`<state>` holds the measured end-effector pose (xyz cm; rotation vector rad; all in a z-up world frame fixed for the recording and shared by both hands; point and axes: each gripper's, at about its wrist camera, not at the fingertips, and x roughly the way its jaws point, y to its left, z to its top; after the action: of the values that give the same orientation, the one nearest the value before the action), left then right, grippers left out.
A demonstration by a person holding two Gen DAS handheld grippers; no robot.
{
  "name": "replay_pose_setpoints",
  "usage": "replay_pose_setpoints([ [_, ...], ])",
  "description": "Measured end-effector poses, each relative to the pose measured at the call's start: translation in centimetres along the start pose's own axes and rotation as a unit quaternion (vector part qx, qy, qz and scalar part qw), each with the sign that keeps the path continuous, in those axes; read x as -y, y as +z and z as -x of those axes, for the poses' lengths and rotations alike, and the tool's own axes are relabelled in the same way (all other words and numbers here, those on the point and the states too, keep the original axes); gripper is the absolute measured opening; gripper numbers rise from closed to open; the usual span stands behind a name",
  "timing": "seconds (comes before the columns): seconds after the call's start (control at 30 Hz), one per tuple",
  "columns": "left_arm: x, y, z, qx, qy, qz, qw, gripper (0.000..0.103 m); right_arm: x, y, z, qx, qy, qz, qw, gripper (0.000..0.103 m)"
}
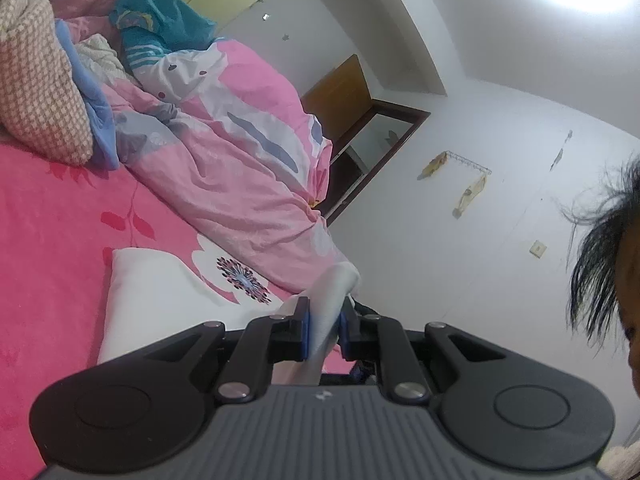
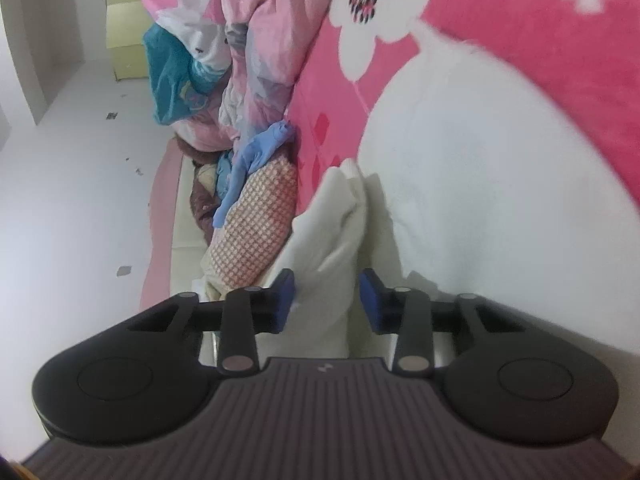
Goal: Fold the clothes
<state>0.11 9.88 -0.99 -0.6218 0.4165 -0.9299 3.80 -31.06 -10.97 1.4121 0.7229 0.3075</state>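
Observation:
A white garment lies spread on the pink floral bed sheet. My left gripper is shut on a bunched edge of it; the cloth sticks out past the blue pads, lifted off the bed. In the right wrist view the same white garment covers the sheet. A raised fold runs between the fingers of my right gripper, which stands open. The fold lies against the left pad, with a thin gap at the right pad.
A rumpled pink quilt, a teal towel and a checked pillow are piled along the far side of the bed. A person's hair shows at the right. White walls and a doorway lie beyond.

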Motion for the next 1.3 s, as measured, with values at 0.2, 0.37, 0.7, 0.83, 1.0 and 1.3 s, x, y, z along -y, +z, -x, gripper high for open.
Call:
replay_pose_setpoints([
  [0.2,0.5,-0.5,0.5,-0.001,-0.008,-0.01,0.9999,0.015,-0.9,0.0,-0.1,0.004,0.002,0.051,0.999,0.003],
  [0.37,1.5,-1.2,0.2,-0.016,-0.022,-0.031,0.9992,0.015,-4.5,-2.2,2.4,0.049,-0.044,0.234,0.97,0.003],
  [0.7,3.1,-5.0,-2.1,-0.084,-0.019,-0.081,0.9929,0.015,-3.3,-1.7,4.6,0.08,-0.084,0.269,0.956,0.004],
  [0.83,3.7,-5.9,-2.2,-0.093,-0.007,-0.112,0.9893,0.015,-2.9,-0.2,3.8,0.07,-0.068,0.225,0.969,0.01],
  [1.0,4.7,-7.3,-2.5,-0.103,0.002,-0.153,0.9828,0.015,-3.1,0.8,2.6,0.055,-0.07,0.214,0.973,0.038],
  [1.3,5.0,-9.6,-2.6,-0.119,0.005,-0.176,0.9771,0.016,-8.7,-2.0,-1.6,0.011,-0.087,0.363,0.928,0.003],
])
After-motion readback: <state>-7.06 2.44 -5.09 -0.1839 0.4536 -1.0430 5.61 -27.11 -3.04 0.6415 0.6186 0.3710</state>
